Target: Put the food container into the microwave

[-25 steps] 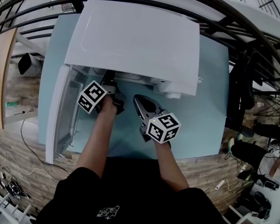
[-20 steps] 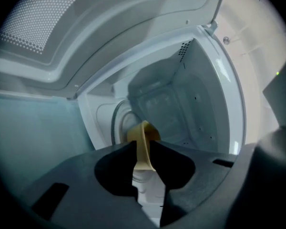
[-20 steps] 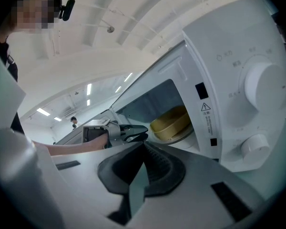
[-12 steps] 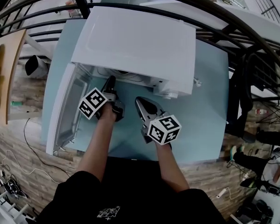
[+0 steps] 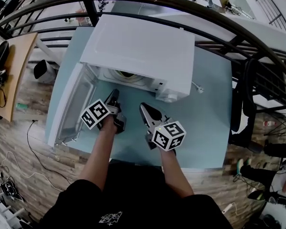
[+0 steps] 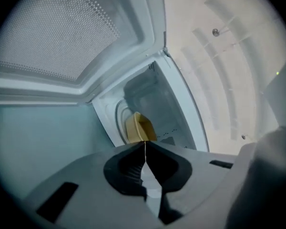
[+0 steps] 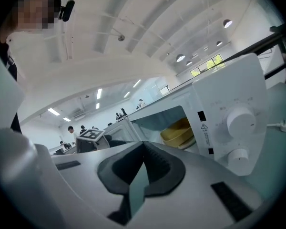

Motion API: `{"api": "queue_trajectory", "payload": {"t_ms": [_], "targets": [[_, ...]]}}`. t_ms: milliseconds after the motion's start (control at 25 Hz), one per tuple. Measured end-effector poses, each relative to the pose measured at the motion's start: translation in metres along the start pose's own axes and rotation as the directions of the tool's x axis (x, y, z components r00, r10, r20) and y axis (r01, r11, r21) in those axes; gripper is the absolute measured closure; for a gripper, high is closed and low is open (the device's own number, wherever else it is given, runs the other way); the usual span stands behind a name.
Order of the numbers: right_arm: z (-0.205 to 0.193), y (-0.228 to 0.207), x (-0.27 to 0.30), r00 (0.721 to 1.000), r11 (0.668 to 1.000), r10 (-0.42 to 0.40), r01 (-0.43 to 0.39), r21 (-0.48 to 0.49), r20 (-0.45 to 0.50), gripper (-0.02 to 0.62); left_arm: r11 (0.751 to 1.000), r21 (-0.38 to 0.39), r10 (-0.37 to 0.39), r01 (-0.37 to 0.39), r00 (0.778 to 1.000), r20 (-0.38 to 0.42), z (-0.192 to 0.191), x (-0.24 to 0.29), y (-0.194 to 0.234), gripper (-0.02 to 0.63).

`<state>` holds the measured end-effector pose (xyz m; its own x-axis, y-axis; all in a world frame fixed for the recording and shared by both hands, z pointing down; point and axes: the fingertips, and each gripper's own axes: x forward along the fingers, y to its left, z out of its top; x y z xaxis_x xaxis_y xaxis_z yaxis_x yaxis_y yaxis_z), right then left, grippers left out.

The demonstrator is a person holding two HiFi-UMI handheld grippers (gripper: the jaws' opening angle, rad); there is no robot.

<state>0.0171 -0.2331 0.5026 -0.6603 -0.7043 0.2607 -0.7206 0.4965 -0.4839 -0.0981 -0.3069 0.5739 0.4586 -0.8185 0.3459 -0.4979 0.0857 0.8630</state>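
Left hand-held gripper (image 6: 145, 144): jaws closed tip to tip, nothing held. Right hand-held gripper (image 7: 143, 143): also closed, empty. Both sit over the counter (image 5: 207, 109), just short of the open microwave (image 5: 143, 46). Yellow food container (image 6: 138, 127) is inside the cavity, directly ahead of the left gripper's tips and ahead-right of the right gripper. Door (image 5: 74, 106) is swung out to the left gripper's left.

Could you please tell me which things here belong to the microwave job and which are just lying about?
Job: microwave, its open door, yellow food container inside it, left gripper, right gripper.
Lying about: wooden table, floor cables, railing.
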Motion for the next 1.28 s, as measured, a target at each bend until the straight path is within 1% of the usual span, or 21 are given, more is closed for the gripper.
{"api": "queue_trajectory", "payload": {"t_ms": [120, 360, 600, 800, 960, 1120, 1200, 1280], "targets": [[0.001, 0.004, -0.011, 1.0, 1.0, 0.014, -0.014, -0.011, 0.008, 0.589, 0.999, 0.046, -0.008, 0.008, 1.0, -0.002, -0.01, -0.016, -0.009, 0.598], [0.01, 0.011, -0.036, 0.998, 0.998, 0.046, -0.045, -0.039, 0.031, 0.589, 0.992, 0.125, -0.016, 0.012, 0.999, 0.033, -0.024, -0.047, -0.027, 0.598], [0.012, 0.017, -0.067, 0.996, 0.995, 0.081, -0.078, -0.063, 0.049, 0.589, 0.986, 0.161, -0.054, 0.041, 0.996, 0.077, -0.04, -0.078, -0.048, 0.598], [0.017, 0.028, -0.097, 0.992, 0.991, 0.107, -0.101, -0.09, 0.066, 0.589, 0.973, 0.228, -0.052, 0.029, 0.994, 0.097, -0.056, -0.111, -0.066, 0.598], [0.022, 0.035, -0.122, 0.989, 0.987, 0.124, -0.115, -0.108, 0.086, 0.589, 0.964, 0.263, -0.06, 0.024, 0.99, 0.128, -0.068, -0.135, -0.081, 0.598], [0.02, 0.039, -0.146, 0.987, 0.984, 0.133, -0.121, -0.128, 0.094, 0.589, 0.947, 0.322, -0.064, 0.014, 0.987, 0.146, -0.083, -0.154, -0.095, 0.598], [0.02, 0.042, -0.158, 0.986, 0.982, 0.136, -0.121, -0.143, 0.1, 0.589, 0.934, 0.358, -0.065, 0.006, 0.986, 0.152, -0.089, -0.164, -0.101, 0.598], [0.021, 0.044, -0.171, 0.985, 0.981, 0.133, -0.115, -0.158, 0.109, 0.589, 0.914, 0.405, -0.067, -0.004, 0.985, 0.16, -0.095, -0.174, -0.111, 0.598]]}}
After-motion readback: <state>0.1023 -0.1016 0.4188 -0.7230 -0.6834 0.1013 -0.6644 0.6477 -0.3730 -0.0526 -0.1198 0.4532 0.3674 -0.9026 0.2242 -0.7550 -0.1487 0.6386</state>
